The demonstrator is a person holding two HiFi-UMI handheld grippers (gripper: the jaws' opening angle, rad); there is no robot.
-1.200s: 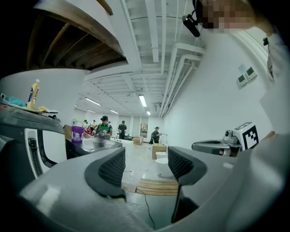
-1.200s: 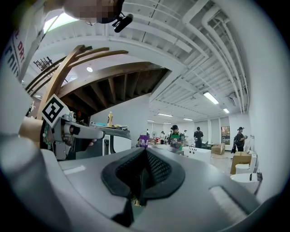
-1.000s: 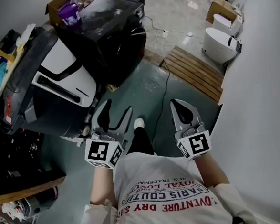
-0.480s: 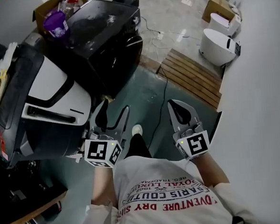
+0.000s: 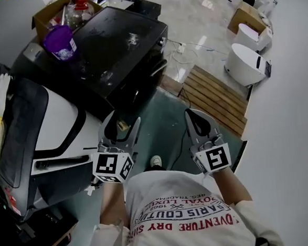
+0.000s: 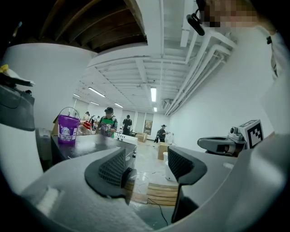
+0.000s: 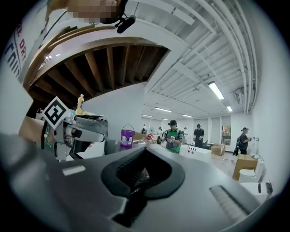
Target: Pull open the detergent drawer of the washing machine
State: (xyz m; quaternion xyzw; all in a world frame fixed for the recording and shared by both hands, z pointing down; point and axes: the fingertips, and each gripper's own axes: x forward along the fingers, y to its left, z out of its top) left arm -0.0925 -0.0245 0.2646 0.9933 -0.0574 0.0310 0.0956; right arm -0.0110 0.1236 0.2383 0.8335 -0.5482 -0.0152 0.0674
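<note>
A black box-shaped machine [image 5: 112, 49] stands ahead with a purple bucket [image 5: 59, 42] on its top. To its left is a white-and-black machine [image 5: 49, 127] with a dark bar handle [image 5: 62, 162]. I cannot make out a detergent drawer on either. My left gripper [image 5: 124, 121] [image 6: 146, 165] is held level over the green floor, short of the black machine's front, open with nothing between its fingers. My right gripper [image 5: 193, 114] [image 7: 142, 172] hangs beside it over the floor, shut and empty.
A wooden pallet [image 5: 214, 86] lies on the floor ahead to the right, with white round tubs [image 5: 246, 55] beyond it. A cable [image 5: 183, 99] runs across the floor. A white wall [image 5: 286, 137] closes the right side. A cardboard box [image 5: 49, 11] and several people [image 6: 108, 124] are farther back.
The person has walked on: the white-and-black machine has slid left and down in the head view and the black machine has come nearer. Both grippers keep their pose.
</note>
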